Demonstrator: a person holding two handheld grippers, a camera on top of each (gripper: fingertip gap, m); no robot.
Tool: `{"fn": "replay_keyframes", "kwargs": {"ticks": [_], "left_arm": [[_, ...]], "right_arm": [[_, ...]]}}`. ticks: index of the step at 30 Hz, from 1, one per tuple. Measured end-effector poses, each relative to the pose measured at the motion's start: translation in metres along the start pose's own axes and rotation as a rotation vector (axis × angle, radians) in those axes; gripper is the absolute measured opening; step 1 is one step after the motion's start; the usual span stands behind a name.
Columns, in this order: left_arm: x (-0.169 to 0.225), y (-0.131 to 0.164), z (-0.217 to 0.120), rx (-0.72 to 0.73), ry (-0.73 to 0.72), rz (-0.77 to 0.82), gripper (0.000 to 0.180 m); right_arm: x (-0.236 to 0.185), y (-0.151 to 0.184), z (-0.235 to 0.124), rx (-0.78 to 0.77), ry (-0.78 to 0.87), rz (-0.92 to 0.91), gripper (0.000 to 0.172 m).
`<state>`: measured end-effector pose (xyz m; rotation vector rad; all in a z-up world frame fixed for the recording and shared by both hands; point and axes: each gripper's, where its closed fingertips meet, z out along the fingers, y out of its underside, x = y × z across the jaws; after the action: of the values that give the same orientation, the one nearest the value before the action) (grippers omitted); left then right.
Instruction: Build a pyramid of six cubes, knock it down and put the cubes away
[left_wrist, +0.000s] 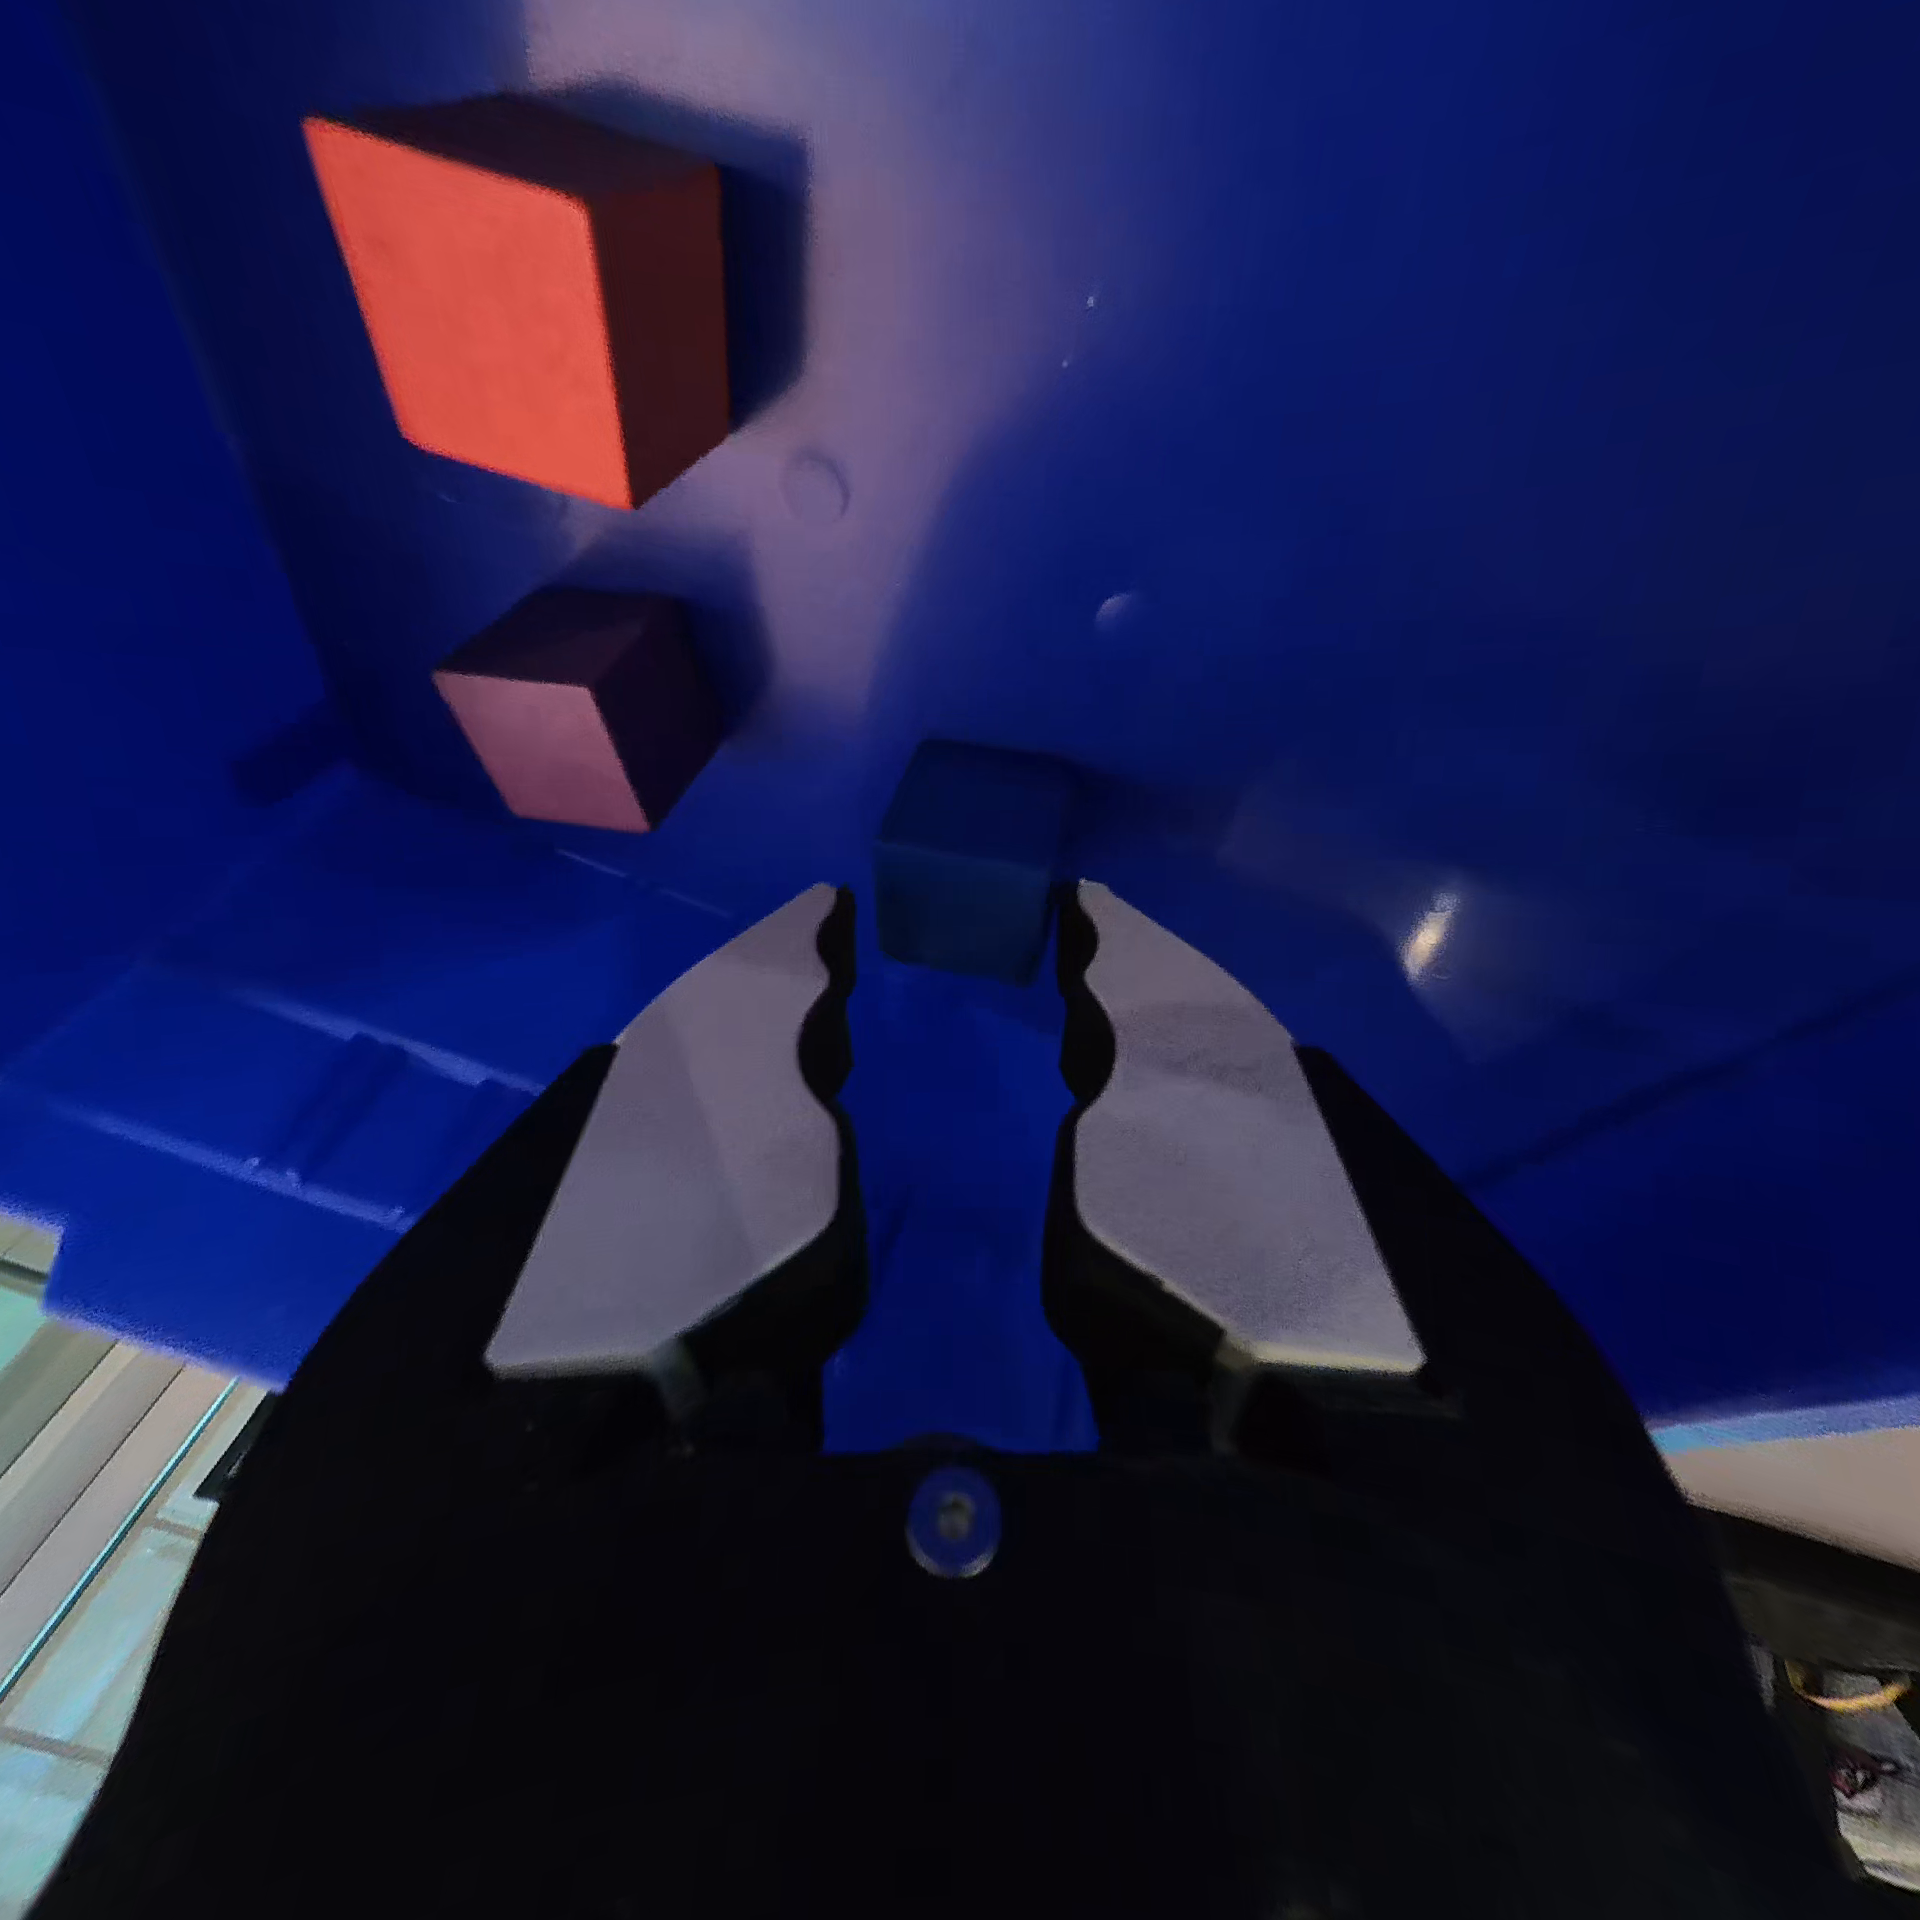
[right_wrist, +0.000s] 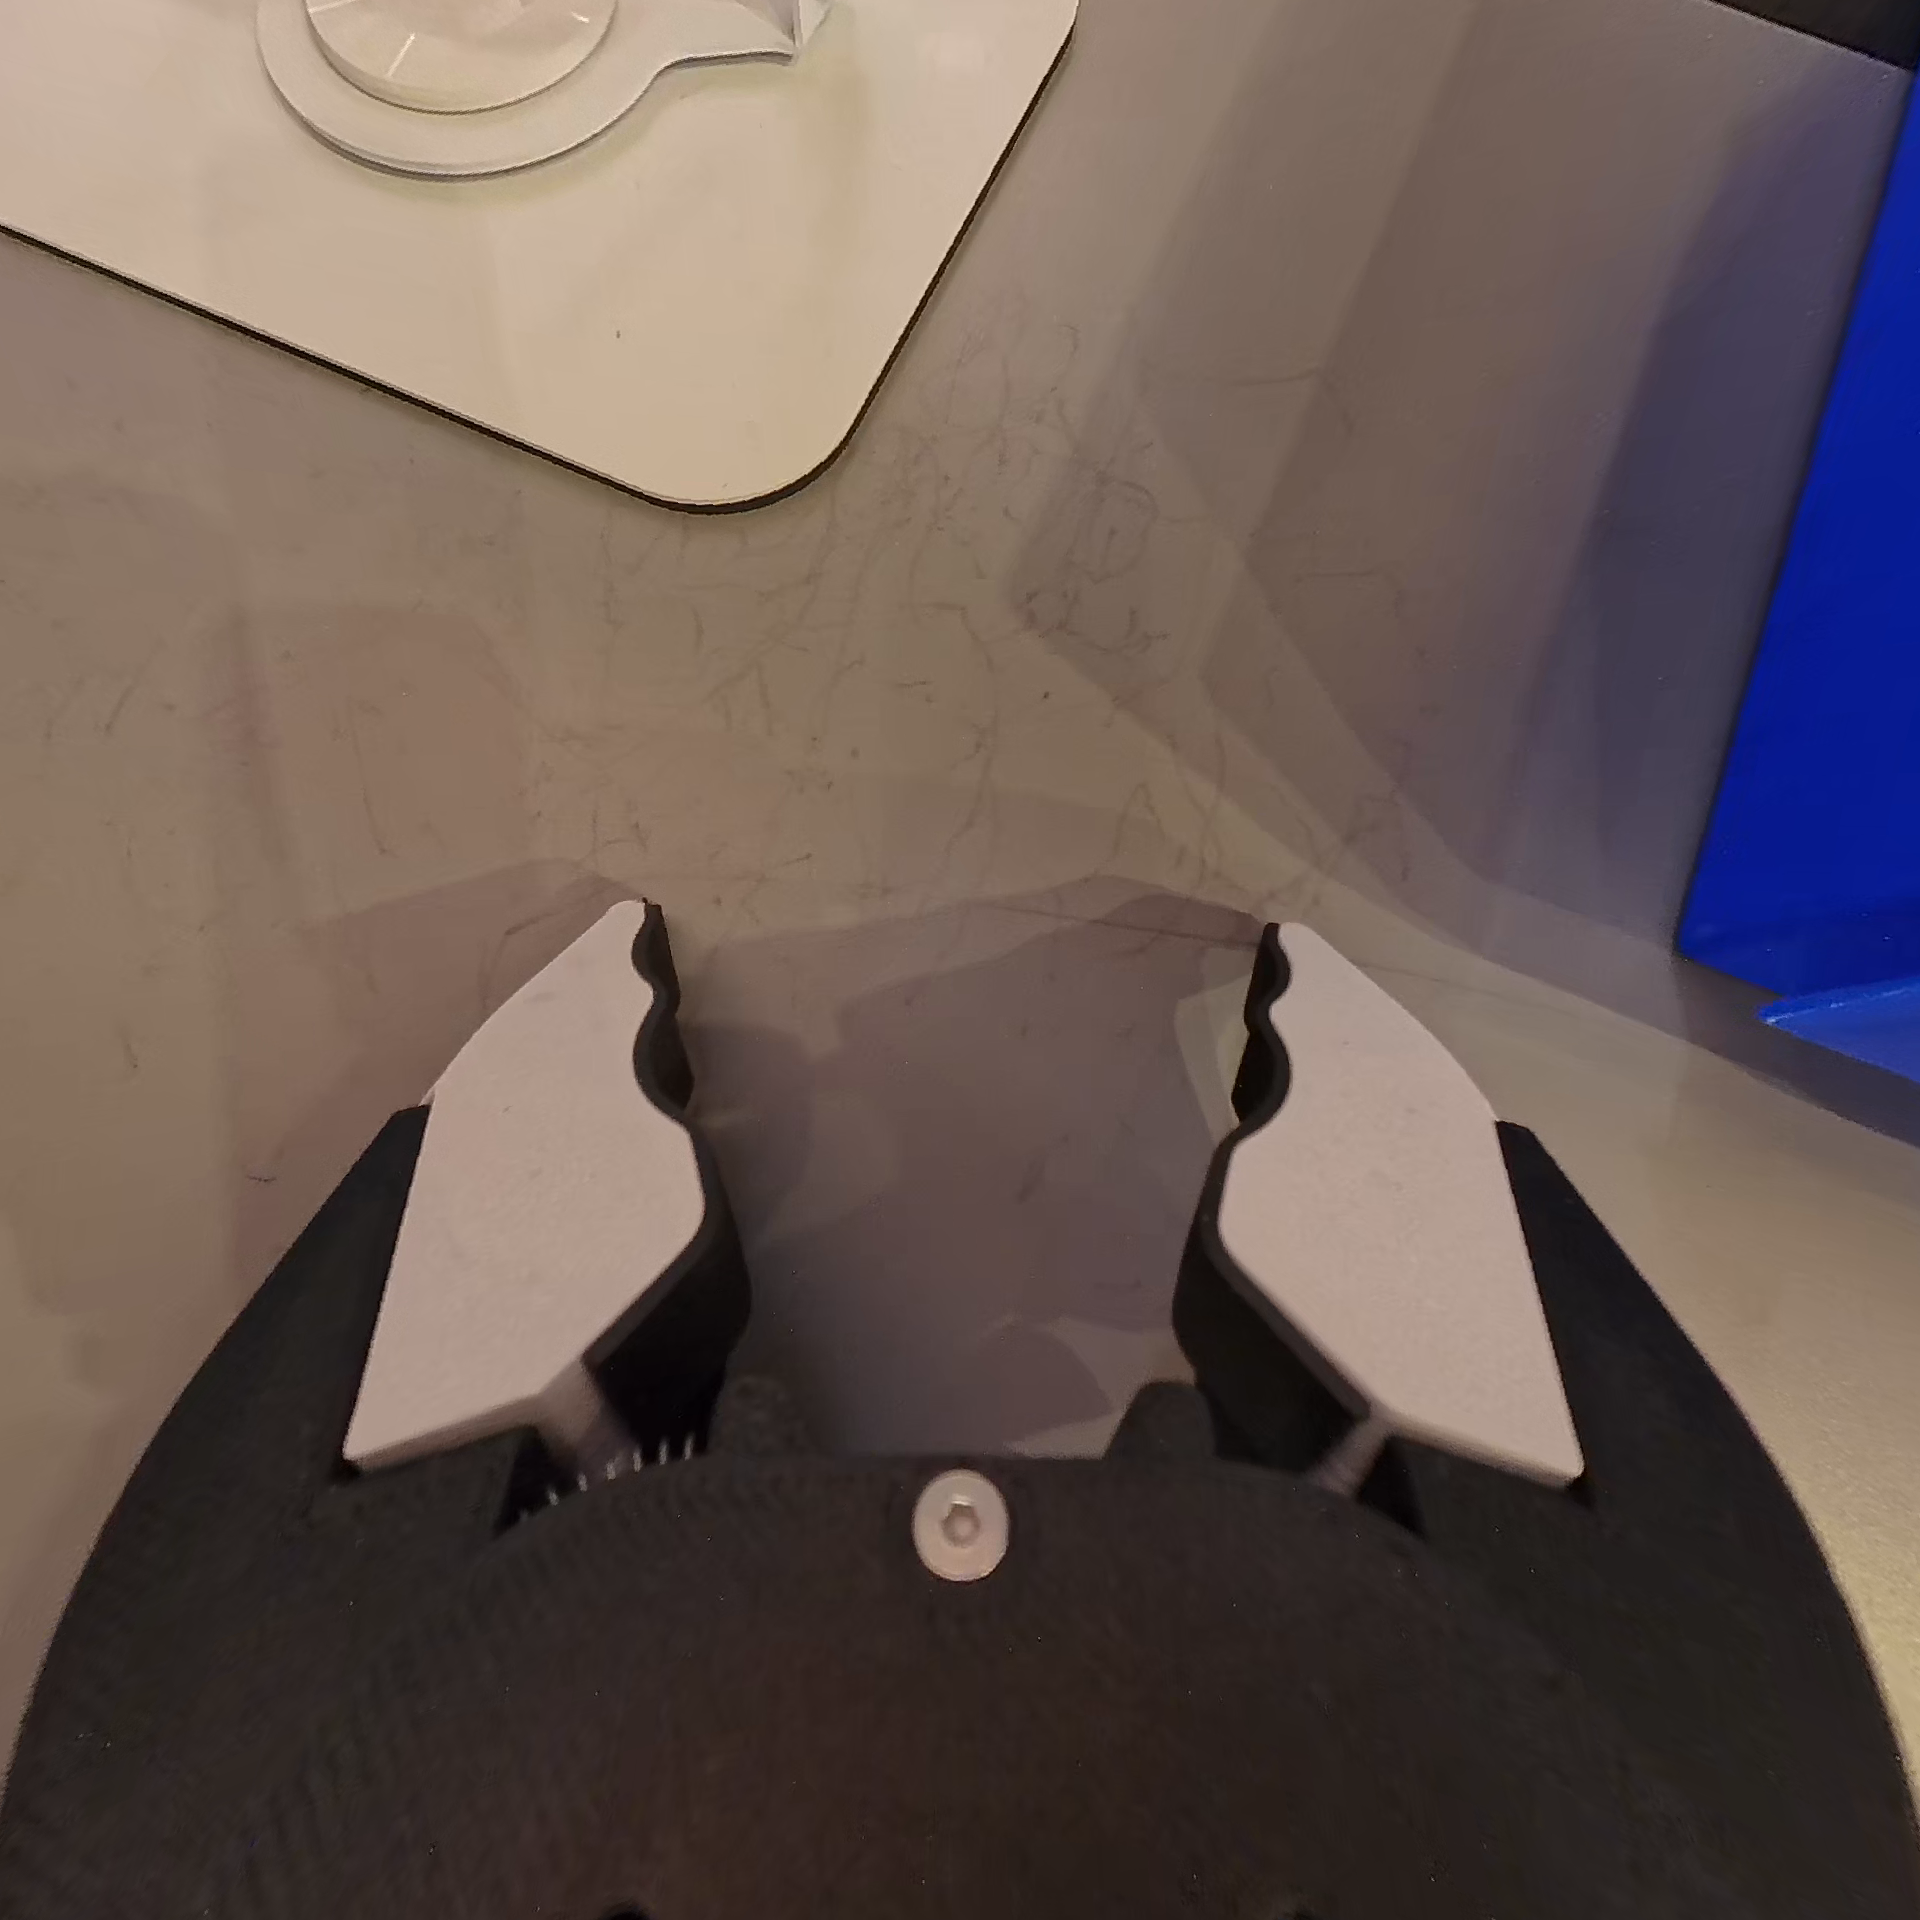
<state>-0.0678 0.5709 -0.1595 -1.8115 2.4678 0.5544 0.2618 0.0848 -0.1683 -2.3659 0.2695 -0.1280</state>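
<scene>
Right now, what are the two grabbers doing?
Left gripper: open, blue cube just past its tips, not gripped.
Right gripper: wide open, empty.

The left wrist view is dim and soft with motion blur, tinted deep blue inside the blue bin (left_wrist: 1455, 416). The red cube (left_wrist: 488, 312) catches light on one face and throws a dark shadow on the bin wall; a small glare spot (left_wrist: 1429, 930) glints on the plastic. The right wrist view is brighter and sharp. Several overlapping soft shadows fan across the scuffed tabletop (right_wrist: 727, 675). Wide-angle distortion bends the edges of both views.
</scene>
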Motion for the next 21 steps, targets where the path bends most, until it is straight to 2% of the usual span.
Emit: {"fn": "replay_keyframes", "kwargs": {"ticks": [1, 7, 12, 17, 21], "left_arm": [[0.001, -0.001, 0.0, 0.003, 0.008, 0.0, 0.032], [0.003, -0.003, -0.005, 0.05, 0.008, -0.025, 0.03], [0.021, 0.011, -0.043, 0.111, -0.033, -0.092, 0.029], [0.08, 0.019, -0.104, 0.188, -0.089, -0.115, 0.029], [0.155, -0.008, -0.136, 0.283, -0.057, -0.078, 0.029]], "right_arm": [[0.0, 0.0, 0.0, 0.0, 0.0, 0.0, 0.105], [0.0, 0.0, 0.0, 0.0, -0.001, 0.001, 0.105], [0.0, 0.0, 0.0, 0.0, -0.001, 0.001, 0.105], [0.0, 0.0, 0.0, 0.0, 0.0, 0.002, 0.105], [0.0, 0.0, 0.0, 0.001, 0.001, 0.002, 0.105]]}}
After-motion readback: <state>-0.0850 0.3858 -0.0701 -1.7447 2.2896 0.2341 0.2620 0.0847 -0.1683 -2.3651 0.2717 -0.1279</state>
